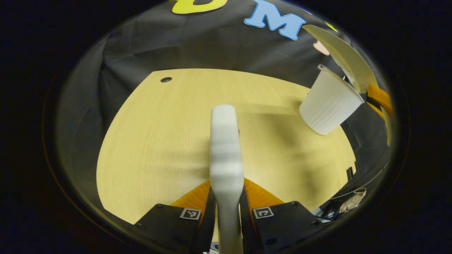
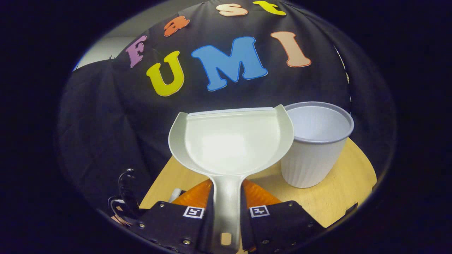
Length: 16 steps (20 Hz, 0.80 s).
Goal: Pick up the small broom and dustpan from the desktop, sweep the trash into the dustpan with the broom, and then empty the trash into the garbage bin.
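In the left gripper view, the left gripper has both fingers pressed on the white broom handle, which juts forward above the wooden desktop. Farther right stands the white garbage bin (the dustpan's edge shows beside it). In the right gripper view, the right gripper clamps the dustpan by its handle, pan raised, just left of the bin.

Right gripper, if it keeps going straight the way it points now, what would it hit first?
Probably the booth's black cloth wall. The right gripper holds the dustpan ahead of it, so the pan's front edge would likely meet the cloth first. The garbage bin sits off to one side. Depth is unclear.
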Each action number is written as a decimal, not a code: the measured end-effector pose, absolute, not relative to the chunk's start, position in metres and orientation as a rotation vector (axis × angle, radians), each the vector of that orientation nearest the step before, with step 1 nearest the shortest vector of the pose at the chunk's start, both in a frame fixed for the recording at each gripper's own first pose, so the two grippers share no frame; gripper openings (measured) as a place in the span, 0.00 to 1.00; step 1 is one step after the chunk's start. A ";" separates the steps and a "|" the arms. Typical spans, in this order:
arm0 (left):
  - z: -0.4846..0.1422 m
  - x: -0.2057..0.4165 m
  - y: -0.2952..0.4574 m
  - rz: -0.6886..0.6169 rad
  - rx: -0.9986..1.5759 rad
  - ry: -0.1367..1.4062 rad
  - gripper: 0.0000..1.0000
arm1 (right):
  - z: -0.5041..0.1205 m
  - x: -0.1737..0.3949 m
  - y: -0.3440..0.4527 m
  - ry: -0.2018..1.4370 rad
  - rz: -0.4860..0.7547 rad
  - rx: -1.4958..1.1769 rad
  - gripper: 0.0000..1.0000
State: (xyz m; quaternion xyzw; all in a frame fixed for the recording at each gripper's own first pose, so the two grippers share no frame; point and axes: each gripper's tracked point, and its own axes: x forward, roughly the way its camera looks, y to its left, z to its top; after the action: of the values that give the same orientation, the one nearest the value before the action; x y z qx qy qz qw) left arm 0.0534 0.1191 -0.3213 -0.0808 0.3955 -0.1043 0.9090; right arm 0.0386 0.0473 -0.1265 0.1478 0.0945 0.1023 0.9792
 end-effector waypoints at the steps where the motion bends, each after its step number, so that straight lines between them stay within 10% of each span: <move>1: -0.322 0.056 0.119 -0.210 -0.165 0.819 0.37 | -0.141 0.037 0.052 0.212 0.196 0.276 0.32; 16: -0.343 0.059 0.111 -0.144 -0.140 0.913 0.38 | -0.304 0.029 0.067 0.607 0.055 0.217 0.32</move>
State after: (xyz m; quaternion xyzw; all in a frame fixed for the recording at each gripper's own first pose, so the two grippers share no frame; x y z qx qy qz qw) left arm 0.0589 0.1106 -0.3433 -0.0675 0.4401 -0.0696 0.8927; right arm 0.0294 0.0671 -0.3037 0.1068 0.2984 0.0272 0.9480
